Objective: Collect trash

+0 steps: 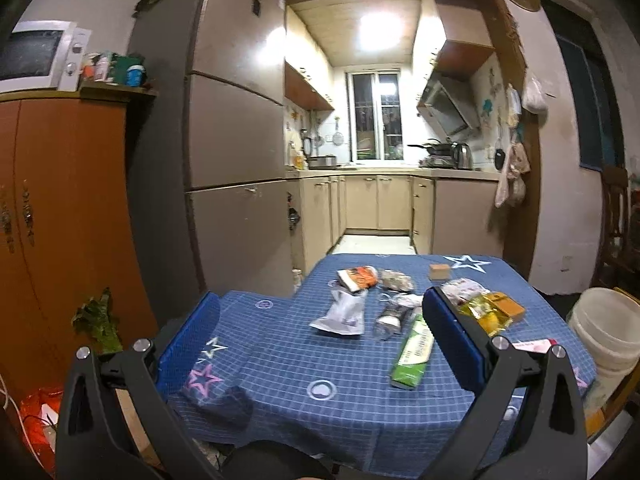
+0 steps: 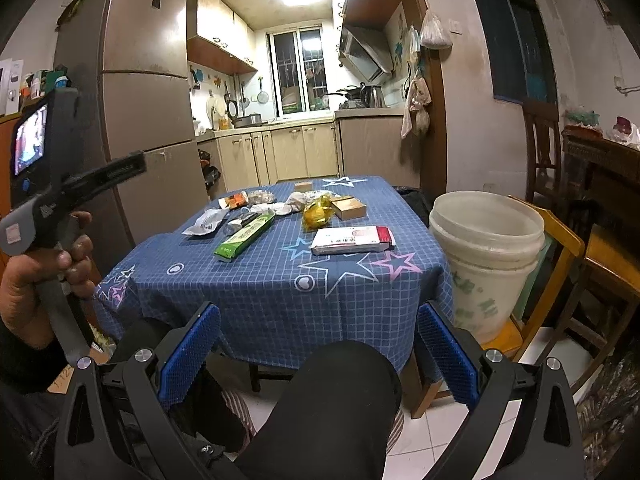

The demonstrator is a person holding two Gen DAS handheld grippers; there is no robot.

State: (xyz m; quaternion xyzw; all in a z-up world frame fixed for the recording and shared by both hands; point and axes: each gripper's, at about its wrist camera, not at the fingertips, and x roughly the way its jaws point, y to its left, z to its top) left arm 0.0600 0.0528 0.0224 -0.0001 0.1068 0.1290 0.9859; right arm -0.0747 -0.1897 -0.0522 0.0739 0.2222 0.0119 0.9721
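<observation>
Trash lies on a table with a blue checked cloth (image 1: 280, 360) (image 2: 280, 292): a green box (image 1: 414, 354) (image 2: 244, 237), a white pouch (image 1: 344, 312) (image 2: 206, 222), a yellow wrapper (image 1: 486, 314) (image 2: 317, 211), a red and white box (image 2: 352, 240), a brown box (image 1: 508, 305) (image 2: 349, 207), an orange packet (image 1: 358, 276) (image 2: 234, 200) and crumpled wrappers (image 1: 394, 280). A white bucket (image 2: 486, 256) (image 1: 608, 332) stands on a chair right of the table. My left gripper (image 1: 320, 320) is open and empty over the table's near edge. My right gripper (image 2: 318, 340) is open and empty, short of the table.
A wooden chair (image 2: 560, 280) holds the bucket. A knee (image 2: 340, 400) is below the right gripper. A fridge (image 1: 224, 140) and an orange cabinet (image 1: 60, 220) stand to the left. The kitchen lies beyond the table. The left gripper's handle (image 2: 60, 208) shows in the right wrist view.
</observation>
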